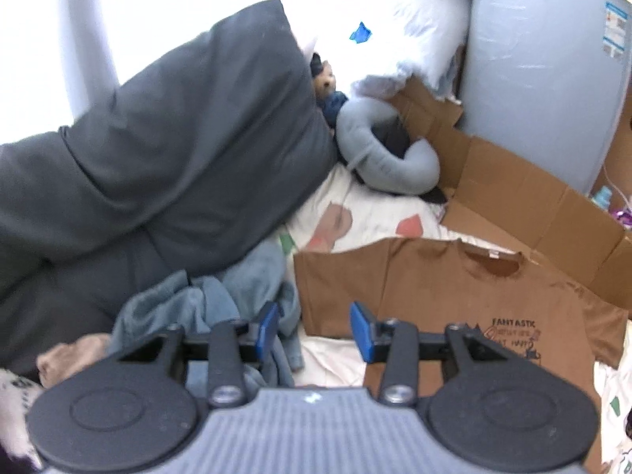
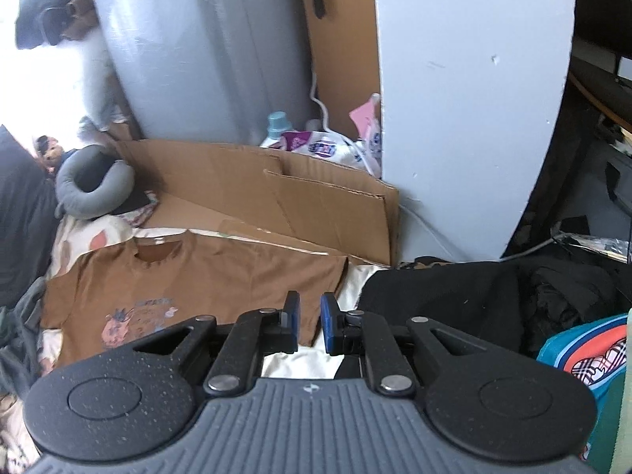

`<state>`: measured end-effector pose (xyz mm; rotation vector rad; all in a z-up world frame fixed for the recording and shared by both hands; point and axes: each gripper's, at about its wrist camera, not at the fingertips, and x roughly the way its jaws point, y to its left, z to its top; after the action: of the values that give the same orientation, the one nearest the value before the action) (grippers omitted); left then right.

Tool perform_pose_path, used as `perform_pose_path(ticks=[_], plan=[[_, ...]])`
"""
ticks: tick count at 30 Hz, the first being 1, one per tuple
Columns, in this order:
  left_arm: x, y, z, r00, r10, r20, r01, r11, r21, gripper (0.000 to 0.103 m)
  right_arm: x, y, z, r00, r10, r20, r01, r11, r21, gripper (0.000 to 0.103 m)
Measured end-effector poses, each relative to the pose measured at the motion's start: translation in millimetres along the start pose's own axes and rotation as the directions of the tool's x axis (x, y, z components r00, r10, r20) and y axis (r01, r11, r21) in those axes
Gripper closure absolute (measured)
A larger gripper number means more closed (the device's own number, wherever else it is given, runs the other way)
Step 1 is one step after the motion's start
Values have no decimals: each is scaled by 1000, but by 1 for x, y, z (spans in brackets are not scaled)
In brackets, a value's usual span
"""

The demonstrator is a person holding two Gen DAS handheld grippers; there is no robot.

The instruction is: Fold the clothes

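A brown T-shirt with a dark printed graphic lies flat, front up, on a white patterned bedsheet. My left gripper hovers open over the shirt's left sleeve edge, nothing between its blue pads. In the right wrist view the same brown T-shirt spreads to the left, its right sleeve reaching toward my right gripper. That gripper is open with a narrow gap, above the sleeve's hem and the sheet, holding nothing.
A dark grey pillow and a crumpled blue-grey garment lie left of the shirt. A grey neck pillow and flattened cardboard sit behind it. Black clothing piles at the right, beside a white panel.
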<state>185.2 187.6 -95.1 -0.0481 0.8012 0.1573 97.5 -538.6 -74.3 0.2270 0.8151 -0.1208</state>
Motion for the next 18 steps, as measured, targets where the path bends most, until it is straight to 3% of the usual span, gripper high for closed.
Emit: perform_pose_path(ticks=[3, 18], plan=[[-12, 4, -5, 1000, -3, -6, 3, 1000, 10, 58, -11, -2, -9, 999, 41, -1, -41, 999, -10, 74], [-36, 29, -113, 990, -3, -138, 6, 1000, 14, 58, -15, 7, -139, 991, 89, -104, -87, 996, 24, 74]])
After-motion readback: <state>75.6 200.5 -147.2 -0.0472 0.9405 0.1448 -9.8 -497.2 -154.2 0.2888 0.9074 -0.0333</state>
